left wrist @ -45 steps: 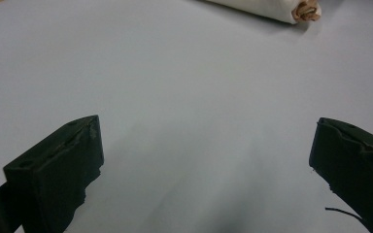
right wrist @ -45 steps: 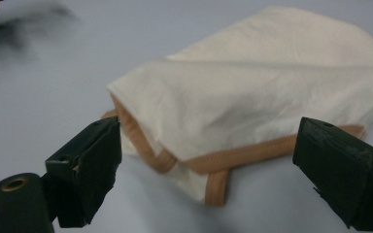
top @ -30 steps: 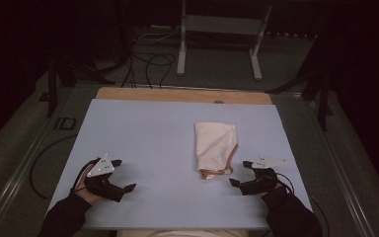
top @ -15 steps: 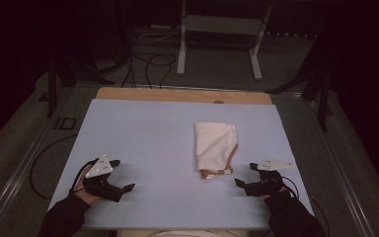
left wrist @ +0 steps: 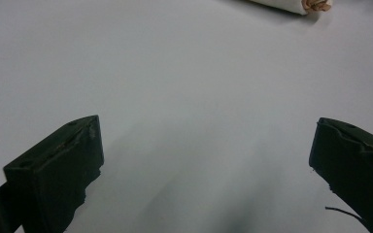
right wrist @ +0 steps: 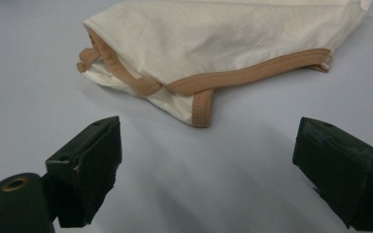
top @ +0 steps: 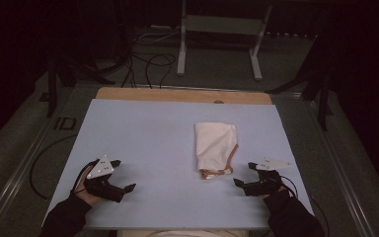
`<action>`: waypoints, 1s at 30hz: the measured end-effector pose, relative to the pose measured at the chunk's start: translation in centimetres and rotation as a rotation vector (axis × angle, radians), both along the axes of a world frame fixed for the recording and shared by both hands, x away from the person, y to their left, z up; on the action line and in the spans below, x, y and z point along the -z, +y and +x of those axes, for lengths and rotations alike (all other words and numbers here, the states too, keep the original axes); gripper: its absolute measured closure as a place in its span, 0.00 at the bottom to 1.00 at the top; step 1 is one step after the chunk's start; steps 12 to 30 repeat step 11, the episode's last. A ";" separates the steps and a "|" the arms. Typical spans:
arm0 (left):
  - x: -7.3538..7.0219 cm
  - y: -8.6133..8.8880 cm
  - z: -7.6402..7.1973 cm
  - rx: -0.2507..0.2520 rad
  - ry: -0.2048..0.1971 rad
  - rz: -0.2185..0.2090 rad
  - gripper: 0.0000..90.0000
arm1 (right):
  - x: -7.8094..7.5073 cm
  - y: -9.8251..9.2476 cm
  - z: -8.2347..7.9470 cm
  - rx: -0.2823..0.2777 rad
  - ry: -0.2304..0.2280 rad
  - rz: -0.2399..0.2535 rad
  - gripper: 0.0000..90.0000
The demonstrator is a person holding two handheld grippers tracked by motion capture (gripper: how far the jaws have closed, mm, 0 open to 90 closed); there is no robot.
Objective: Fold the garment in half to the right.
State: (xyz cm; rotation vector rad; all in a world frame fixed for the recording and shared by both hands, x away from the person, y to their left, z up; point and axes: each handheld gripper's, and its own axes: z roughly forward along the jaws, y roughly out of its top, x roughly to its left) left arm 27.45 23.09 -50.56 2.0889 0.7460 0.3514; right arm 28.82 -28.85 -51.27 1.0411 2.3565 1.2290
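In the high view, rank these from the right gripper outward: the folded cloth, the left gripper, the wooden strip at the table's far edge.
1. Folded cream cloth, just ahead-left of the right gripper.
2. Left gripper, across the table's near side.
3. Wooden strip, along the far edge.

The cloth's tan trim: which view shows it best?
The right gripper view: the folded cloth lies close ahead, its stitching legible. The high view shows its whole outline, the left gripper view just one far corner.
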 end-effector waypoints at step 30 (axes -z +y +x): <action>0.0 -0.2 -0.1 0.005 -0.002 0.007 0.00 | -0.1 0.0 -0.1 -0.002 0.003 0.001 0.12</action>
